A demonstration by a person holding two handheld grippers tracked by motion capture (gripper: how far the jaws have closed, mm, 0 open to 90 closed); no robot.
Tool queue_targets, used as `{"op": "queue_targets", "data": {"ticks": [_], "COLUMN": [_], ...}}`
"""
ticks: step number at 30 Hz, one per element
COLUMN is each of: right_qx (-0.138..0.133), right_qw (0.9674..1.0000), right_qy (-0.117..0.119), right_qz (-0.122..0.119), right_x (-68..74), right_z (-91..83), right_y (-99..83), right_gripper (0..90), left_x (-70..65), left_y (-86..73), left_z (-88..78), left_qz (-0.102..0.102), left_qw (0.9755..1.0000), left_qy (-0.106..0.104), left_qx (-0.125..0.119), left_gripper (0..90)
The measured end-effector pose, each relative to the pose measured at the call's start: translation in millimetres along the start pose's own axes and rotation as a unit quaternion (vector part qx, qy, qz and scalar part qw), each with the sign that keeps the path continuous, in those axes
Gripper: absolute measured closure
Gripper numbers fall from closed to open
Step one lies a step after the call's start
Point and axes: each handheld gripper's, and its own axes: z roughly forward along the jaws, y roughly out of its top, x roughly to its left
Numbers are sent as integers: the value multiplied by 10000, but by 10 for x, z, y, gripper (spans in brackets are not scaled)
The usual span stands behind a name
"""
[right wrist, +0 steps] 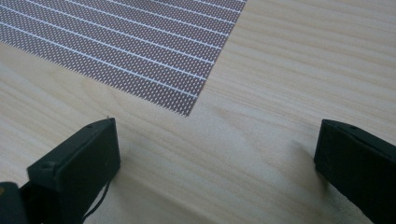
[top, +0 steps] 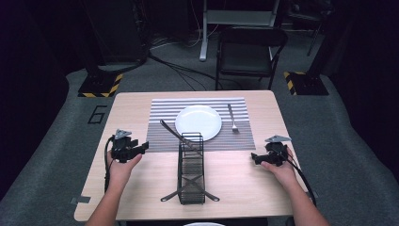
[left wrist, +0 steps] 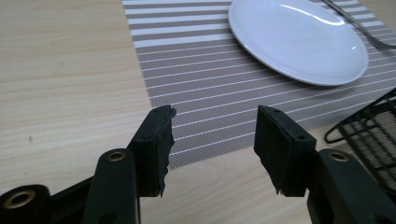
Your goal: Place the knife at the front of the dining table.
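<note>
A light wooden desk (top: pixel 141 188) stands on grey carpet (top: pixel 56 155) in a dim room, its far reaches lost in darkness. A dark folding chair (top: pixel 249 52) sits beyond the desk's far edge, facing it. Behind the chair rises a pale metal stand (top: pixel 205 33) with a crossbar. Two black bases edged with yellow-and-black hazard stripes (top: pixel 99 85) rest on the carpet at the far left and far right. Black cables (top: pixel 183 70) trail across the floor. A "6" (top: pixel 97 114) is marked on the carpet left of the desk

At three o'clock in the left gripper view, we see the wire basket (left wrist: pixel 373 128) and the fork (left wrist: pixel 362 28) cut off by the edge.
</note>
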Motion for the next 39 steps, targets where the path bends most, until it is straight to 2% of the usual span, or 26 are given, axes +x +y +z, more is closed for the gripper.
{"op": "queue_targets", "data": {"ticks": [6,16,23,26,33,35,39], "right_qx": [-1,-2,2,1,0,2,2], "right_qw": [10000,10000,10000,10000,10000,10000,10000], "right_qy": [-2,-3,-2,-1,0,2,-1], "right_qz": [3,0,-5,-8,1,-7,-5], "right_x": [1,0,0,0,0,-1,0], "right_z": [0,0,0,0,0,0,0], "right_y": [0,0,0,0,0,0,0], "right_gripper": [0,0,0,0,0,0,0], "left_x": [-142,-398,-532,-582,-668,-707,-769], "left_y": [69,157,202,239,262,278,316], "left_z": [-60,-193,-247,-288,-322,-342,-334], "left_qz": [59,188,292,414,391,407,461], "left_qw": [9999,9974,9961,9950,9936,9922,9909], "left_qy": [-153,-675,-795,-867,-1001,-1123,-1201], "left_qx": [-29,-164,-257,-261,-335,-365,-383], "left_gripper": [478,518,524,524,524,524,525]}}
